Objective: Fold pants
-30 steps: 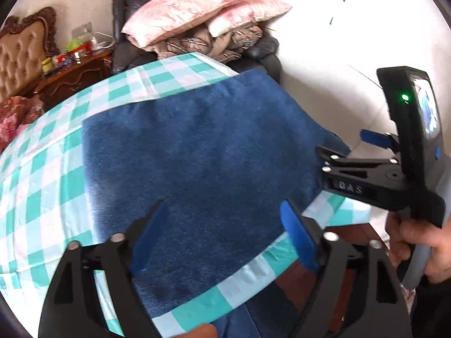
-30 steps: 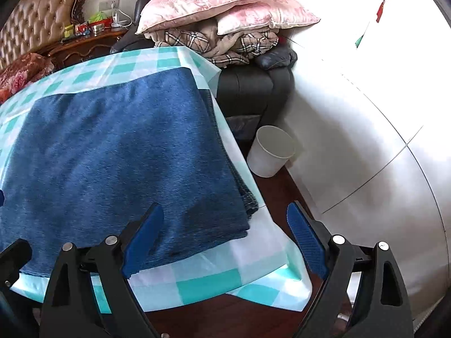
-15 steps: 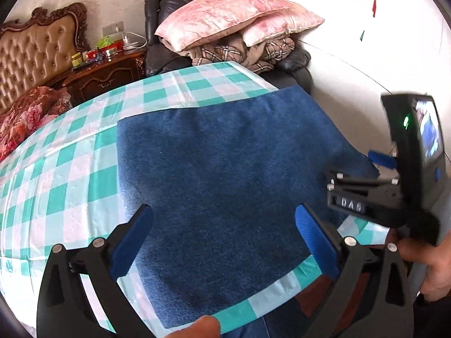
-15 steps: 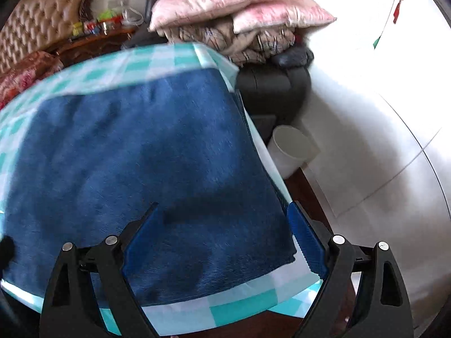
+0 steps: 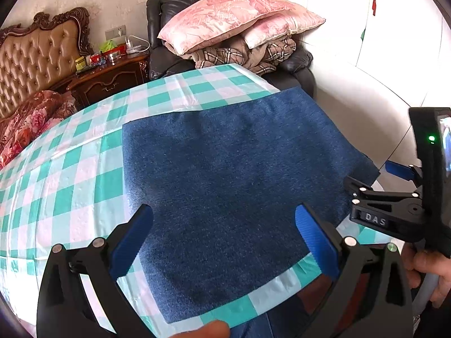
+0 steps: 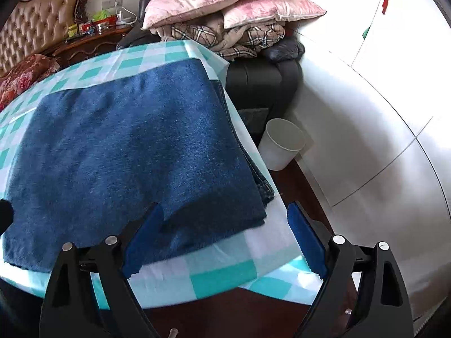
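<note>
Two grippers hover over one broad tabletop (image 5: 84,169) dressed in a teal-and-white checked cloth, and on it the pants (image 5: 239,169) lie as a flat, dark-blue rectangle reaching from near the far right corner to the near edge. In the right wrist view several layers show stacked along the right side of the pants (image 6: 135,152), so the garment looks already folded at least once; a further bit of blue cloth appears to hang below the near edge, though it is hard to tell what that is.

Beyond the tabletop stand a black armchair (image 5: 296,70) piled with pink pillows (image 5: 234,19), a wooden nightstand (image 5: 110,79) and, on the floor to the right, a white bin (image 6: 282,143).

The left gripper (image 5: 225,242) has just been opening its jaws; they now stand wide above the near part of the cloth, with nothing pinched. The right gripper (image 6: 225,239) also stands wide, its jaws straddling the near right corner without pressing it.

The step in hand looks like a release and a check of the fold. Next would come either a last fold, gripping a near edge with both jaws, or a smoothing pass.
</note>
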